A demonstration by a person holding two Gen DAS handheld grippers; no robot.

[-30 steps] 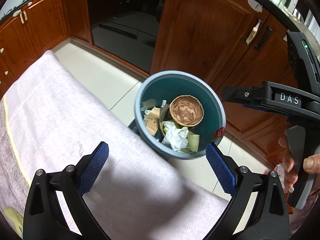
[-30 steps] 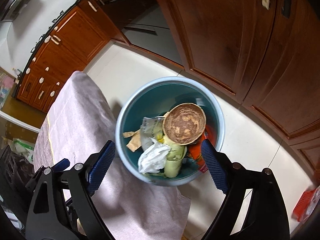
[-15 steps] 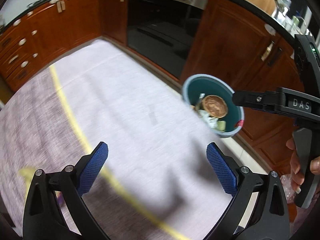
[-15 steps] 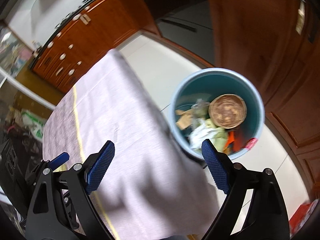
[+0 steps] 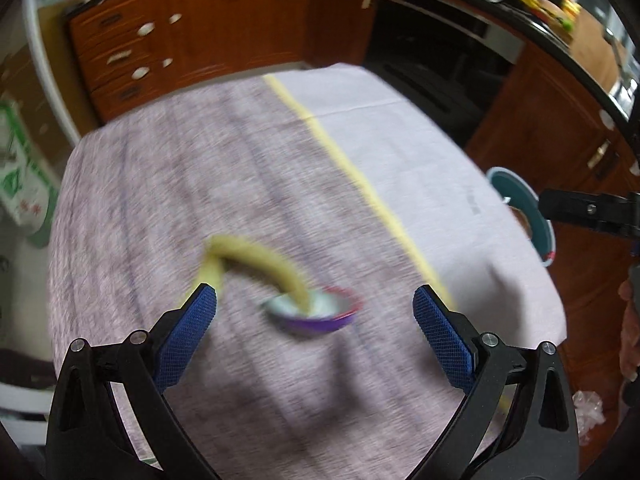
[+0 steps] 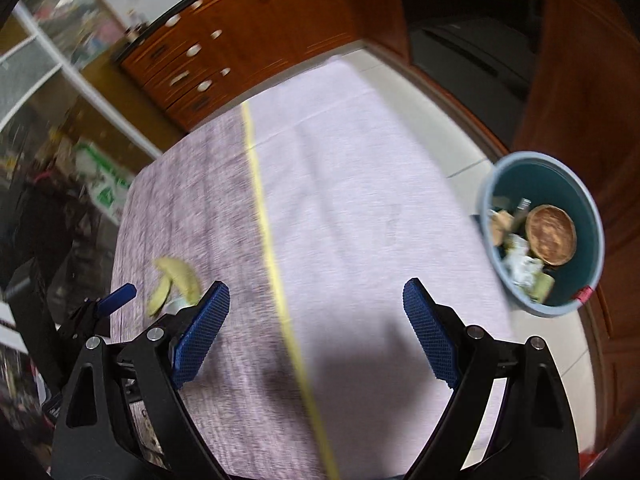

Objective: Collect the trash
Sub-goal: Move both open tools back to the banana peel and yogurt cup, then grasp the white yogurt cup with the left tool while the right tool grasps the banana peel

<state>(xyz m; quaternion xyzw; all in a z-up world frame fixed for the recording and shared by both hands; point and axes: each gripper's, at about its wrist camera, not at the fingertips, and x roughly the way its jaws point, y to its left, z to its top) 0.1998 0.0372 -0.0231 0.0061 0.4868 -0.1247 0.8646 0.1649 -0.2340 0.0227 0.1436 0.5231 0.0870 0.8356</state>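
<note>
Hovering over the lilac cloth-covered tabletop [image 5: 400, 168], the left gripper [image 5: 314, 332] has its blue-padded jaws spread wide with nothing between the pads; low in the middle of the left wrist view, just beyond them, lies a limp yellow banana peel [image 5: 256, 258] with one end drooping into a small purple-rimmed bowl [image 5: 316, 314]. Motion blur hides the finer detail. The right gripper [image 6: 316, 330] is likewise wide open and empty above bare cloth; in its view the peel shows at lower left, and the round blue-grey plastic trash bin [image 6: 592, 216], already holding paper scraps and a brown bowl, stands on the floor off the tabletop's edge at right.

The peel should be light, soft and floppy, probably slick inside, so pinching across the thicker arched middle looks safer than a trailing strip. The bowl seems light and may shift if nudged.
</note>
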